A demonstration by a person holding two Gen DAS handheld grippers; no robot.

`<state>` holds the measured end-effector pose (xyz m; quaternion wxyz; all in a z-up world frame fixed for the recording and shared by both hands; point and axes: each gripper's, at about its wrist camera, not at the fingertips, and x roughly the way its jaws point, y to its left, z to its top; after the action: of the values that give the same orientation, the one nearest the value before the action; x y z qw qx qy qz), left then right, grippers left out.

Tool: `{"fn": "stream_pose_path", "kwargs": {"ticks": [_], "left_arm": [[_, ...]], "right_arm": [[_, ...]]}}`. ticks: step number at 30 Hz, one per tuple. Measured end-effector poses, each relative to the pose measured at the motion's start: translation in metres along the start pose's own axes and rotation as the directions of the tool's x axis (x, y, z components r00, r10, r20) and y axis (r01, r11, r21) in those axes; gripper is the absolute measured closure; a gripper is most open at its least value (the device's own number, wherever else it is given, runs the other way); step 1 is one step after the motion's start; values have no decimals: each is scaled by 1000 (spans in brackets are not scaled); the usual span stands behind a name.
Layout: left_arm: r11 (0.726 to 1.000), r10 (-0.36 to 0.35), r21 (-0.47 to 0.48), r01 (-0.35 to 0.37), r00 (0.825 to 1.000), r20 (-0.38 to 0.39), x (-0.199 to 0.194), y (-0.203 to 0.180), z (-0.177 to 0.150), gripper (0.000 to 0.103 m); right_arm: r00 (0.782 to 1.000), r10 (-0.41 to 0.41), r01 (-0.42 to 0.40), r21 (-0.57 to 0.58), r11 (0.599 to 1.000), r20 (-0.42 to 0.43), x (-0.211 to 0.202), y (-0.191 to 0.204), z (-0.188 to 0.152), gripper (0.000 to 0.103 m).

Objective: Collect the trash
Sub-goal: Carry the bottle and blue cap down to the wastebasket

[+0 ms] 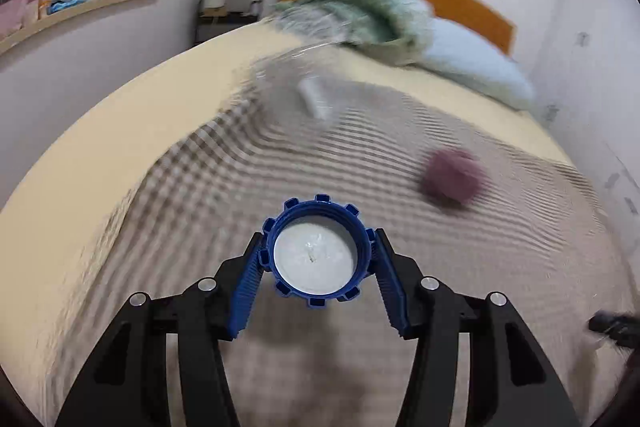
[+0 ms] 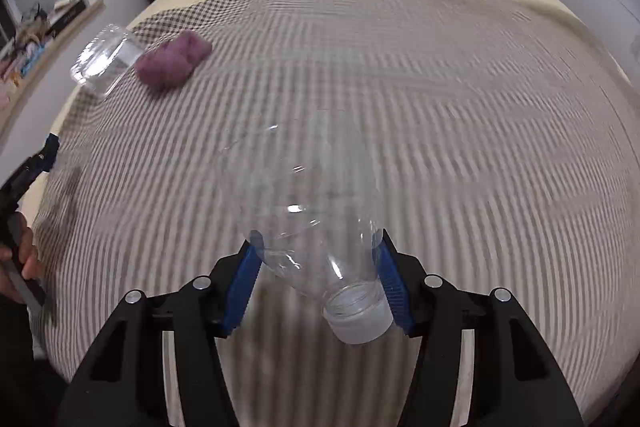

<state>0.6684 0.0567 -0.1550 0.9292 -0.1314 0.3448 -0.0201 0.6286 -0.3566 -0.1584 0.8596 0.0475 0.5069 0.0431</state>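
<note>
Holding two pieces of trash, one per hand; nothing is deposited yet, and no bin or bag is in either view.

Item 1: left hand-held gripper (image 1: 318,237). It is set at a middling width and clamped on the notched blue cap of a blue-capped bottle (image 1: 316,255), with both pads against the rim. The clear body appears to run forward, away from the camera. In the right wrist view its base hangs in the air just left of the purple wad (image 1: 452,183). The gripper tilts moderately down over the checked bed cover (image 1: 400,267), short of the wad and left of it.

Item 2: right hand-held gripper (image 2: 318,243). It is at a similar width and gripping a white-capped bottle (image 2: 304,211) at the shoulder, neck toward the camera. The bottle is clear and looks empty. The gripper is pitched steeply down, well right of the wad and nearer the person.

Outstanding: the wad itself, lying loose on the cover. A small white scrap (image 1: 316,99) lies beyond it to the left, too blurred to identify.

Judgement: roughly midway. Two bottles are collected, at least one piece remains, and disposal is still to come.
</note>
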Motion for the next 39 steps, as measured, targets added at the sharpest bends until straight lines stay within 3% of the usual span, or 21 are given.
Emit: {"fn": "stream_pose_path", "kwargs": {"ticks": [2, 4, 6, 8, 9, 11, 15, 19, 21, 23, 28, 34, 39], "left_arm": [[999, -44, -24, 44, 999, -24, -35, -12, -26, 52], [999, -35, -22, 33, 990, -136, -57, -31, -62, 52], [999, -47, -32, 42, 979, -198, -80, -52, -95, 52], [991, -134, -23, 133, 957, -257, -105, -86, -125, 52], [982, -166, 32, 184, 941, -294, -117, -112, -140, 52], [949, -208, 159, 273, 918, -337, -146, -165, -166, 52], [826, -345, 301, 477, 849, -400, -209, -256, -224, 52], [753, -326, 384, 535, 809, -488, -233, -305, -284, 52], [735, -293, 399, 548, 788, -542, -236, -321, -314, 52], [727, -271, 409, 552, 778, -567, -236, -330, -331, 52], [699, -187, 464, 544, 766, -616, -226, -351, -366, 52], [685, -112, 500, 530, 755, -646, -201, -377, -386, 52], [676, -86, 518, 524, 755, -651, -185, -397, -396, 52]], "right_arm": [[1000, -4, 4, 81, 997, 2, -27, -13, -51, 48], [1000, 1, 2, 140, 990, -18, -50, -22, -91, 49], [1000, -15, 18, 185, 983, -19, -79, -40, -132, 49], [998, -65, 67, 232, 970, -15, -111, -66, -166, 49], [996, -87, 87, 259, 962, -11, -126, -79, -185, 49], [988, -153, 150, 325, 934, -17, -158, -115, -229, 49], [959, -275, 276, 455, 847, -71, -199, -175, -322, 49], [939, -295, 342, 573, 745, -176, -209, -228, -424, 49], [940, -265, 342, 606, 718, -216, -199, -243, -457, 49], [945, -209, 326, 647, 689, -253, -180, -263, -490, 49], [948, -127, 298, 676, 674, -291, -132, -292, -518, 49], [965, -46, 216, 675, 705, -260, -75, -304, -508, 49], [954, 17, 192, 655, 731, -298, -25, -303, -500, 49]]}}
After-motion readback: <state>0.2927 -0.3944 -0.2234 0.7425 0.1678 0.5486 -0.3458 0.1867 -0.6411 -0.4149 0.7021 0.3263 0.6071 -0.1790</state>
